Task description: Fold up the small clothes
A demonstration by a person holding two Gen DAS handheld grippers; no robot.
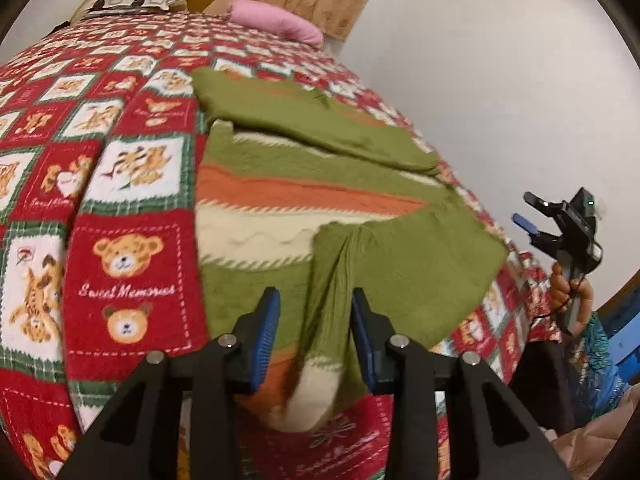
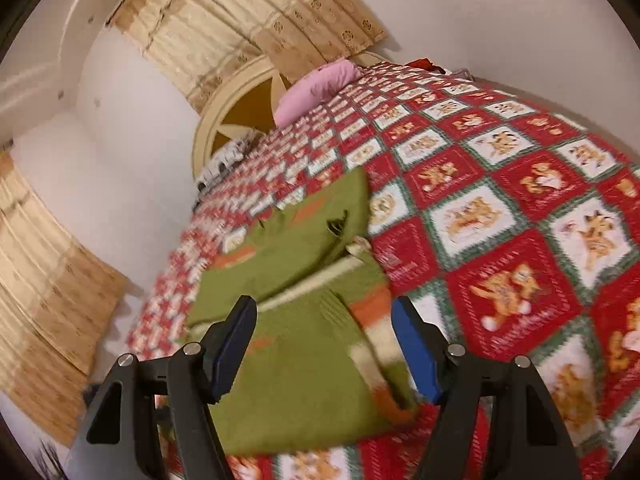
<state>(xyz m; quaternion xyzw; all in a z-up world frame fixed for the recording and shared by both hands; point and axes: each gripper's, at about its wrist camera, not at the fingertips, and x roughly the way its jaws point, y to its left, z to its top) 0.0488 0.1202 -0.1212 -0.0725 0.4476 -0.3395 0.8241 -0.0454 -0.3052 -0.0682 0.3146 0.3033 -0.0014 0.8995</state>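
Note:
A small green knitted sweater point(image 1: 320, 184) with orange and cream stripes lies flat on the red bear-patterned quilt point(image 1: 128, 264). One green sleeve point(image 1: 328, 280) is folded across its body, and the sleeve's striped cuff point(image 1: 312, 392) reaches toward the camera. My left gripper point(image 1: 314, 332) hangs just over that sleeve, and the sleeve runs between its blue pads point(image 1: 264, 340) with a gap on the left side. My right gripper point(image 2: 324, 344) stands open over the sweater point(image 2: 296, 344) near its edge, gripping nothing. The right gripper point(image 1: 524, 209) also shows, open, beyond the bed's edge.
A pink pillow point(image 1: 276, 20) and a patterned cushion point(image 1: 128, 0) lie at the head of the bed by the round headboard point(image 2: 224, 120). A white wall and beige curtains point(image 2: 248, 12) border the bed. A hand point(image 1: 568, 288) holds the right gripper's handle.

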